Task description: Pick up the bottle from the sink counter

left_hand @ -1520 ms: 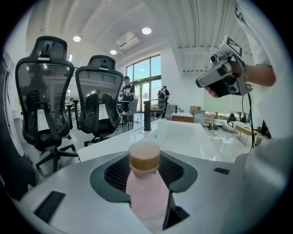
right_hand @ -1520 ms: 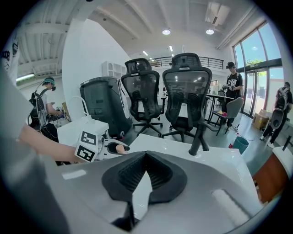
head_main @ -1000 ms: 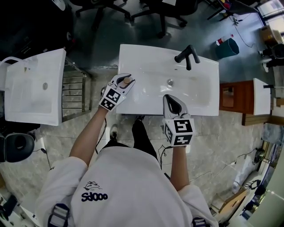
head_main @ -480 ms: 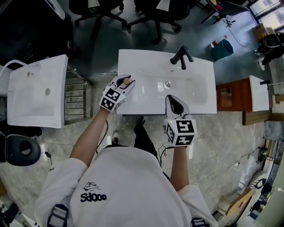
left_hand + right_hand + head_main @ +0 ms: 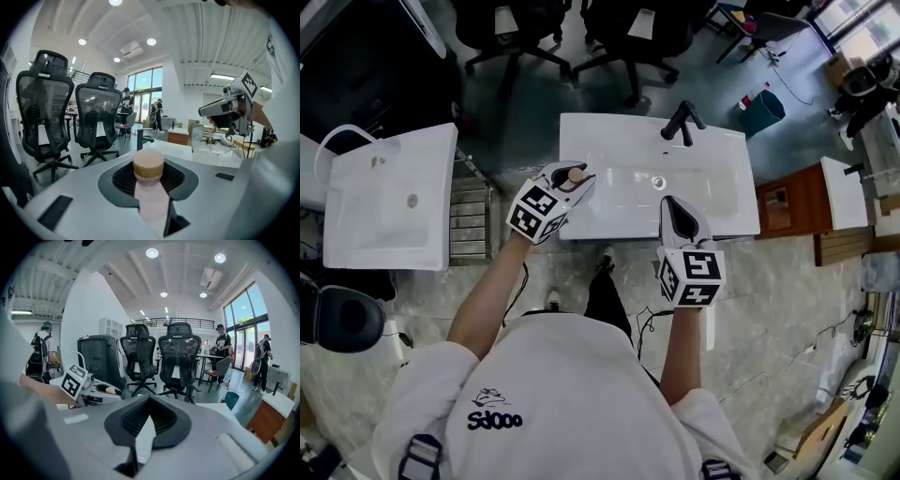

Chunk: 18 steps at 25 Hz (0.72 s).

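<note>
Left gripper view shows the left tool clamped on the pale pink bottle, just under its tan cap, at the left end of the sink desk. The bottle looks light, stiff and smooth, so probably slippery; the body below the cap seems the surest hold. The right tool is closed and empty.

We see bright, even light on the white sink, faint glare in its basin; beyond the sink, ceiling spots and tall windows blaze, both gripper views bending into dark round edges, nearest surfaces blurred.
</note>
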{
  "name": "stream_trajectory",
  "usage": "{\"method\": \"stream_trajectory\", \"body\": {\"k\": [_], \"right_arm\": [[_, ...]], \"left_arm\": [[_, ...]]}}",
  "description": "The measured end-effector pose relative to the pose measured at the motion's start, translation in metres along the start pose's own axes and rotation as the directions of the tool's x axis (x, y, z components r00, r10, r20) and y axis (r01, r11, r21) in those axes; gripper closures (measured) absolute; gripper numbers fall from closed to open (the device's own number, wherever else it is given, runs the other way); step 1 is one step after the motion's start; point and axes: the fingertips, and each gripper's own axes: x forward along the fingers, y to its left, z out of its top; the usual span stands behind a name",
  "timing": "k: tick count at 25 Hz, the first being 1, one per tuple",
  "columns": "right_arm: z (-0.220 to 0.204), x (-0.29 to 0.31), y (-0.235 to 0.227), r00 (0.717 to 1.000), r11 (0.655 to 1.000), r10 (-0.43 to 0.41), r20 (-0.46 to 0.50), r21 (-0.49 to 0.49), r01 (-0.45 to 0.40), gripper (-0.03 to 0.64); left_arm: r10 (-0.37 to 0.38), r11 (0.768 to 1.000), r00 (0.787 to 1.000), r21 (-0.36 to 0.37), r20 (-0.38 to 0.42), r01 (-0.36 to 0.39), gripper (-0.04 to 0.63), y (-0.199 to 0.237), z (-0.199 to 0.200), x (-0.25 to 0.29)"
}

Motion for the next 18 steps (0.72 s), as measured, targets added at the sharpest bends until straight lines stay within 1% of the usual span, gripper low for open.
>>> {"method": "stream_trajectory", "body": {"k": [5,9,12,18], "right_arm": [[0.014,-0.022,0.012,0.998,1.000,-0.027,0.049,-0.009,0.027,0.606],[0.023,-0.039,0.023,0.996,0.999,-0.044,0.078,-0.017,0.045,0.606],[0.027,-0.051,0.033,0.994,0.998,-0.049,0.094,-0.025,0.051,0.606],[0.034,-0.071,0.053,0.992,0.997,-0.050,0.118,-0.049,0.056,0.606]], "left_arm": [[-0.019,0.998,0.999,0.055,0.045,0.017,0.482,-0.016,0.033,-0.034],[-0.033,0.995,0.994,0.093,0.100,0.023,0.482,-0.029,0.059,-0.066],[-0.032,0.994,0.991,0.108,0.131,0.018,0.482,-0.036,0.072,-0.090],[-0.028,0.993,0.989,0.122,0.146,0.010,0.482,-0.049,0.085,-0.127]]}}
